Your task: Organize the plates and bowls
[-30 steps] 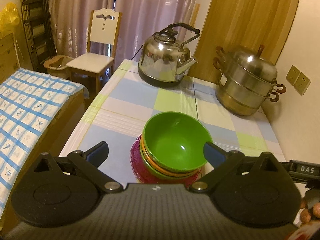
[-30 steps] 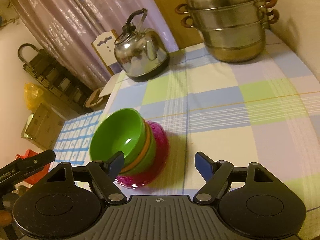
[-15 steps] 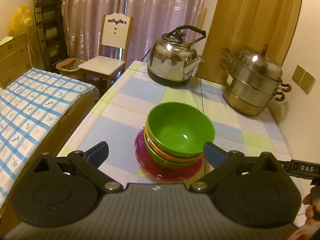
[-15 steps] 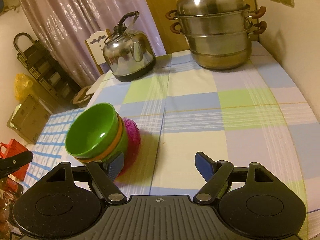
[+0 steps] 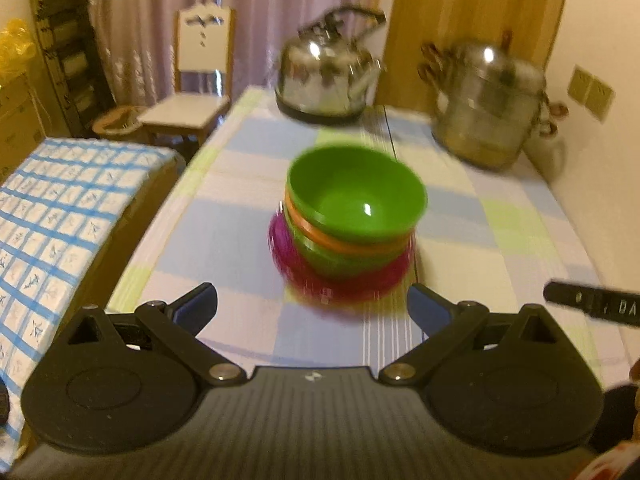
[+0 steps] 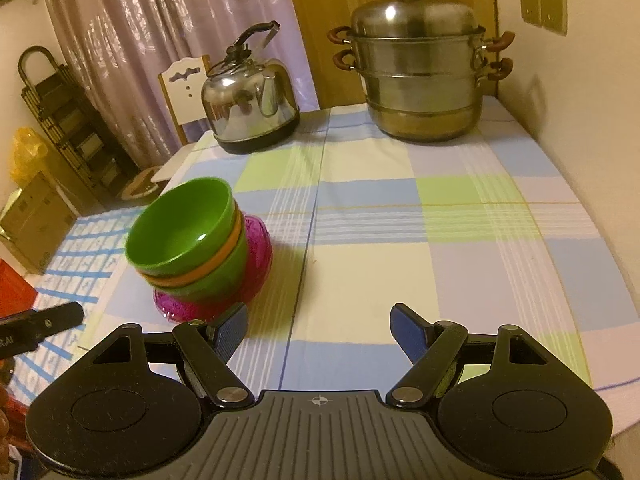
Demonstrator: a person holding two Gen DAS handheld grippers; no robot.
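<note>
A stack stands on the checked tablecloth: a green bowl [image 5: 356,194] on top, an orange bowl [image 5: 320,236] and another green one under it, all on a magenta plate [image 5: 360,284]. My left gripper [image 5: 313,308] is open and empty, a short way in front of the stack. In the right wrist view the same green bowl [image 6: 180,220] and magenta plate [image 6: 256,248] sit left of centre. My right gripper [image 6: 318,330] is open and empty, to the right of the stack, with its left finger close to the plate's edge.
A steel kettle [image 6: 250,108] and a tiered steel steamer pot [image 6: 420,76] stand at the table's far end by the wall. A white chair [image 5: 196,76] and a blue-checked bed cover [image 5: 52,216] lie off the table's left edge.
Both grippers have drawn back from the stack, which now sits farther off in the left wrist view. The right wrist view has levelled out. The stack has stayed in place.
</note>
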